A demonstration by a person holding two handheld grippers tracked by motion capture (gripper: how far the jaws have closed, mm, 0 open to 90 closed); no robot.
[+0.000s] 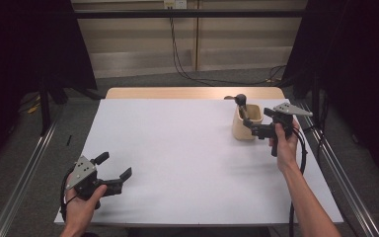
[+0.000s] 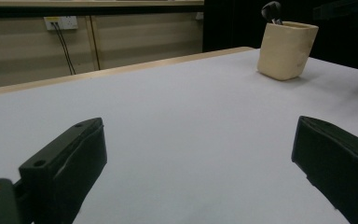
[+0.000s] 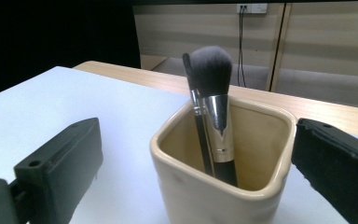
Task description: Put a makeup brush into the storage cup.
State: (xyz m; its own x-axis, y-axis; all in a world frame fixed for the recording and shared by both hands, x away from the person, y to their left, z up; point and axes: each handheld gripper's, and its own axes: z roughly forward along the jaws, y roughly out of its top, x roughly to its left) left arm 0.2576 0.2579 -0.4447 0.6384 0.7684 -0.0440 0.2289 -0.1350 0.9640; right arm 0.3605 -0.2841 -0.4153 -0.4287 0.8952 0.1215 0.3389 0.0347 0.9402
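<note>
The right claw stands wide, its two black jaws on either side of a cream cup without pressing on it; in the right gripper view the jaws flank the cup with clear gaps at both sides. The cup sits toward the far right part of the white table, near its back edge. It is a glazed ceramic holder, squarish with rounded corners, a thick soft rim and a slightly uneven wall, pale yellow-cream outside and a warmer tan inside. Two make-up brushes stand upright in it: a large brush with a dense, rounded grey-black head, a shiny silver ferrule and a black handle, and just beside it a thin brush with a slim black stem and a small dark tip. Their heads rise above the rim and lean on the cup's far side.

The left claw is also wide and bare, held low over the near left corner of the table, well apart from the cup; the left gripper view shows the cup far off across bare white surface. Each claw carries a grey three-cornered plate and a trailing black cable. Behind the table runs a strip of pale wood, then grey floor with cables and a beige wall.
</note>
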